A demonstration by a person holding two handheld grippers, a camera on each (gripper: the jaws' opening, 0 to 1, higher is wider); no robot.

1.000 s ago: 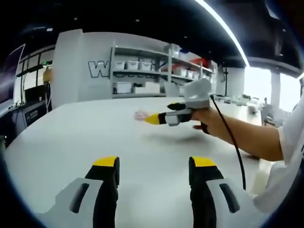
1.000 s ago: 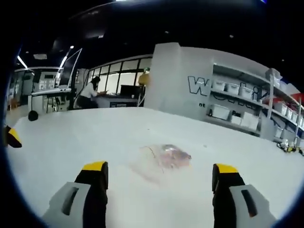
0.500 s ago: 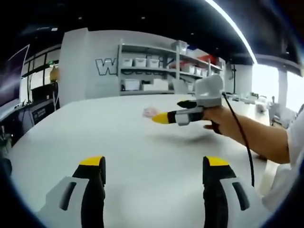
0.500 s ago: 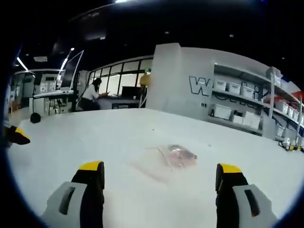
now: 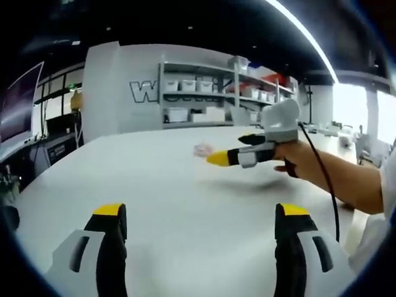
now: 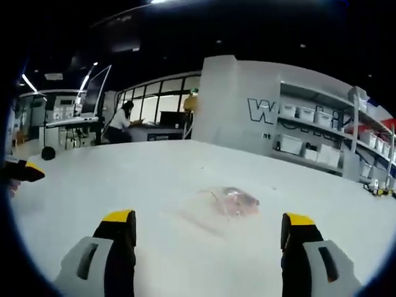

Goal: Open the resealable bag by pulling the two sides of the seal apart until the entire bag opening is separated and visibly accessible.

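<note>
We've got both sets of jaws wide, resealable bag (image 6: 226, 203) flat on the surface (image 6: 124, 179) ahead of our right jaws, ready for pinching.

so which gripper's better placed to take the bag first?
Right. In the right gripper view the bag lies flat on the table just ahead of the right gripper, jaws open. The left gripper, open, sees it far off.
</note>
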